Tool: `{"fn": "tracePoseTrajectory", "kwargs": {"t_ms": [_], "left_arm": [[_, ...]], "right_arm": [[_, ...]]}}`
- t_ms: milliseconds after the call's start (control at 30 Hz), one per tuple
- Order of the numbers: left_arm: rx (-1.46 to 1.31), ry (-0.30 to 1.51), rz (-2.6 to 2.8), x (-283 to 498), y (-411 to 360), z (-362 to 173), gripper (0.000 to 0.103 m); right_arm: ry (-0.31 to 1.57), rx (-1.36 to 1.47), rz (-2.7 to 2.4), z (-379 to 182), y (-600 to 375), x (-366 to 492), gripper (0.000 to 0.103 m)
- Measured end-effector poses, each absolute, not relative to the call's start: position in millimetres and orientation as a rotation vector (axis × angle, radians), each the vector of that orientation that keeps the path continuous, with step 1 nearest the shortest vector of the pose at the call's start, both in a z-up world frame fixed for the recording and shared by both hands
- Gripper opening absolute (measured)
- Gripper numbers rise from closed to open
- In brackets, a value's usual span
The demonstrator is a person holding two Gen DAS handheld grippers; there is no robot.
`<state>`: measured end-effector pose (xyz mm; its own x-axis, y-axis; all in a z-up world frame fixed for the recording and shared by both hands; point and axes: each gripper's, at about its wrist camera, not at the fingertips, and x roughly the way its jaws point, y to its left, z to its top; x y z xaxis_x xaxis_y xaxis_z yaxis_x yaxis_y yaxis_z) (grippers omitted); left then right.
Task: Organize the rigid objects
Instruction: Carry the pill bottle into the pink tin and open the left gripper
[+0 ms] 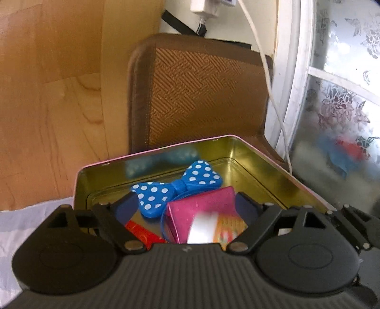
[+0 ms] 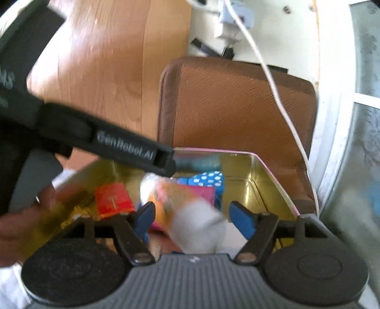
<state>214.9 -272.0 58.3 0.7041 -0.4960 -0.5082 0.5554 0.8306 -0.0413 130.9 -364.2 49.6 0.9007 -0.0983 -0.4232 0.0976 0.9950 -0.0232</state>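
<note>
An open tin (image 1: 152, 150) with a gold inside and a pink rim holds a blue bow with white dots (image 1: 178, 187), a red packet (image 1: 142, 234) and a pink box (image 1: 204, 214) with a white and orange face. My left gripper (image 1: 186, 209) hangs open over the tin, its fingers either side of the pink box with a gap on the left. In the right wrist view, my right gripper (image 2: 193, 217) is open too; the pink box (image 2: 187, 209), blurred, lies between its blue pads without being pressed. A left gripper finger (image 2: 163, 164) crosses above the tin (image 2: 273, 171), the red packet (image 2: 114, 199) and the bow (image 2: 206, 180).
A brown woven cushion (image 1: 201, 95) stands right behind the tin. A white cable (image 1: 266, 71) hangs down from a plug (image 1: 204, 9) along its right side. Wood panelling (image 1: 47, 95) is on the left, a frosted flowered window (image 1: 344, 107) on the right.
</note>
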Motion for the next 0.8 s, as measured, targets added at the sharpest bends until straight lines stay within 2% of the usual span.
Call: {"fn": "tracePoseTrajectory", "kwargs": {"t_ms": [233, 433, 567, 800], "left_arm": [[0.165, 0.475, -0.479, 173.8, -255.4, 74.0, 0.091], [0.185, 0.442, -0.437, 134.1, -234.5, 78.2, 0.096], [0.182, 0.434, -0.412, 112.1, -219.3, 76.9, 0.103], [0.191, 0.425, -0.369, 72.5, -192.1, 69.2, 0.103]], "right_arm": [[0.378, 0.088, -0.102, 57.6, -359.7, 90.7, 0.070], [0.351, 0.172, -0.108, 60.2, -356.9, 49.6, 0.071], [0.341, 0.278, -0.122, 58.8, -357.5, 16.8, 0.071], [0.381, 0.341, -0.116, 57.7, -347.7, -20.4, 0.071]]}}
